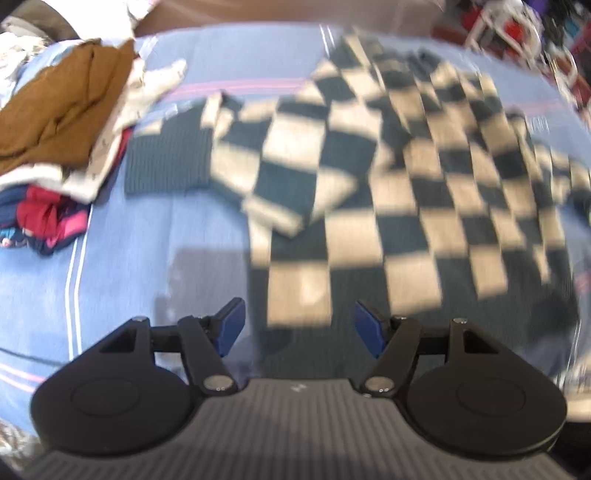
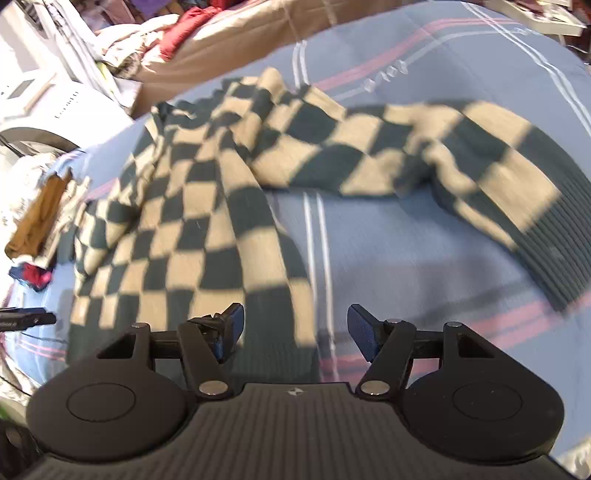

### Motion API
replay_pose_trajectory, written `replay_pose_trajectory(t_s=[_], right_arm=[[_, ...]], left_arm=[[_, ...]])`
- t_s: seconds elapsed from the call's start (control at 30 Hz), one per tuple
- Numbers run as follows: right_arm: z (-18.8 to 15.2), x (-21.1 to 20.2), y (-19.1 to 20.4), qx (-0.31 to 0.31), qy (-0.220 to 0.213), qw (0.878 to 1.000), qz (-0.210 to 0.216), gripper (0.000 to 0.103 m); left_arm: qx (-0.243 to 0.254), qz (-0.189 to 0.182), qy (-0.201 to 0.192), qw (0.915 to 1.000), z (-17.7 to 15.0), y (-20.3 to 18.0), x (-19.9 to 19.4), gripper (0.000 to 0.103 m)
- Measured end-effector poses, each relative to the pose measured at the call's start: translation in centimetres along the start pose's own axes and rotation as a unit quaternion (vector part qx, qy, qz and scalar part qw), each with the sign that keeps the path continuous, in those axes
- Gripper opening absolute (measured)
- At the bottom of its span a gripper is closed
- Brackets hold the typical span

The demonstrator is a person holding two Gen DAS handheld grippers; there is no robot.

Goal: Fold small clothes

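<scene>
A checkered sweater [image 1: 369, 177], dark teal and cream, lies spread on the blue striped bedsheet [image 1: 147, 251]. Its left sleeve, with a dark ribbed cuff, reaches toward a clothes pile. My left gripper [image 1: 299, 325] is open and empty, just above the sweater's lower left hem. In the right wrist view the sweater [image 2: 192, 229] shows with its right sleeve [image 2: 480, 162] stretched out to the right, ending in a ribbed cuff. My right gripper [image 2: 293, 328] is open and empty over the lower right hem. Both views are motion-blurred.
A pile of folded clothes [image 1: 59, 122], brown on top with white, red and navy below, sits at the sheet's left side; it also shows in the right wrist view [image 2: 33, 225]. A white appliance [image 2: 40, 110] and more laundry [image 2: 177, 29] stand beyond the bed.
</scene>
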State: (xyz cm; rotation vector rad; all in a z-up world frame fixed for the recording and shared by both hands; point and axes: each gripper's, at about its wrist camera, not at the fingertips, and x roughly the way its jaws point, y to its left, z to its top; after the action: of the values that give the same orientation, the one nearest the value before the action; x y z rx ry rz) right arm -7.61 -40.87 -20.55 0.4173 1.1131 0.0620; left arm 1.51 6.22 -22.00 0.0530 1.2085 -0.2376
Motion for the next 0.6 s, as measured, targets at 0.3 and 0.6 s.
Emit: replay_pose_trajectory(t_s=[0.3, 0.6], right_arm=[[4.6, 3.5, 8.5, -0.073, 0.027, 0.992, 0.102, 0.103], [7.5, 12.8, 25.4, -0.120, 0.071, 0.958, 0.249, 0.103]], left_arm=[[-0.077, 0.061, -0.062, 0.9932, 4.8, 3.4, 0.6, 0.076], [-0.106, 0.052, -0.018, 0.9929, 1.3, 7.9, 2.0, 0.076]])
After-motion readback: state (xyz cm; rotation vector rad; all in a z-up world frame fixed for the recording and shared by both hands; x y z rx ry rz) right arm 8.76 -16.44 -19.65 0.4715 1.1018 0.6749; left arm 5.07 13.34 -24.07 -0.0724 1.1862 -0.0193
